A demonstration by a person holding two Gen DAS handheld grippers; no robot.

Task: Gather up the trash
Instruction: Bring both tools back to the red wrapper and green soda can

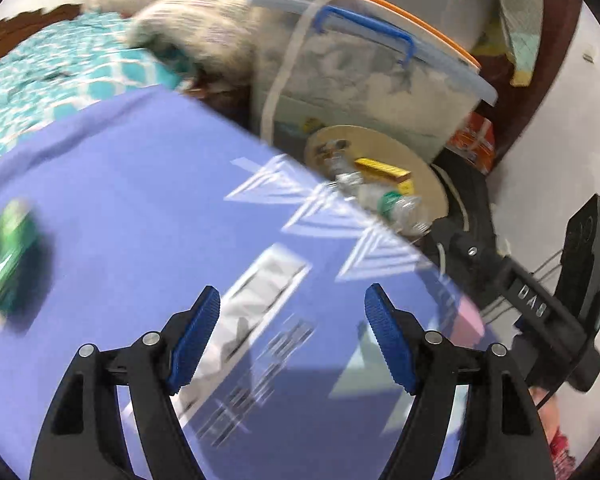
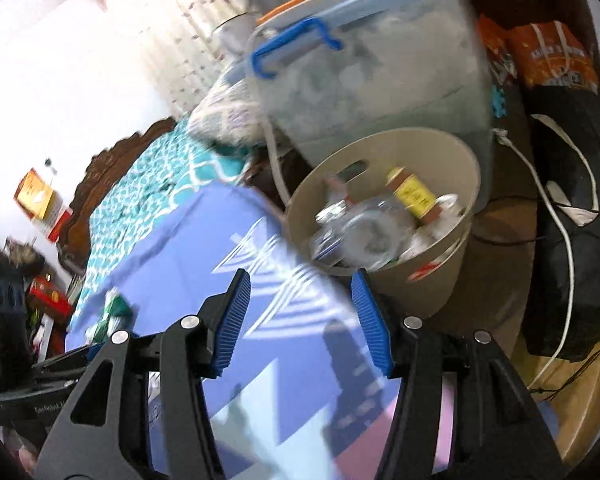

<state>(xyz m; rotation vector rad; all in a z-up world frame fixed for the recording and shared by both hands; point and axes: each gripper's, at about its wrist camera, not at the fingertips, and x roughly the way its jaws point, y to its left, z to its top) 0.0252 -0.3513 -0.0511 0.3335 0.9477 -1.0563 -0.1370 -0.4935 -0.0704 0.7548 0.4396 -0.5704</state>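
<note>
My left gripper [image 1: 292, 336] and right gripper [image 2: 300, 320] both have their fingers released, holding nothing. The beige round trash bin [image 2: 452, 160] stands beside the purple-covered desk [image 1: 140, 184]. I judge one crumpled green wrapper [image 1: 8, 252] remains near the desk's left edge; next, my left gripper must reach it.

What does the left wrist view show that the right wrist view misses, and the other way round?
Only the left wrist view: the right gripper's black body at the far right edge. Only the right wrist view: the white cable, the black bag and the beige bin's outer wall. Both share: the purple cloth, the green wrapper on it, the bin holding a clear bottle and yellow box, the lidded storage tub, and open, empty grippers, left and right.
</note>
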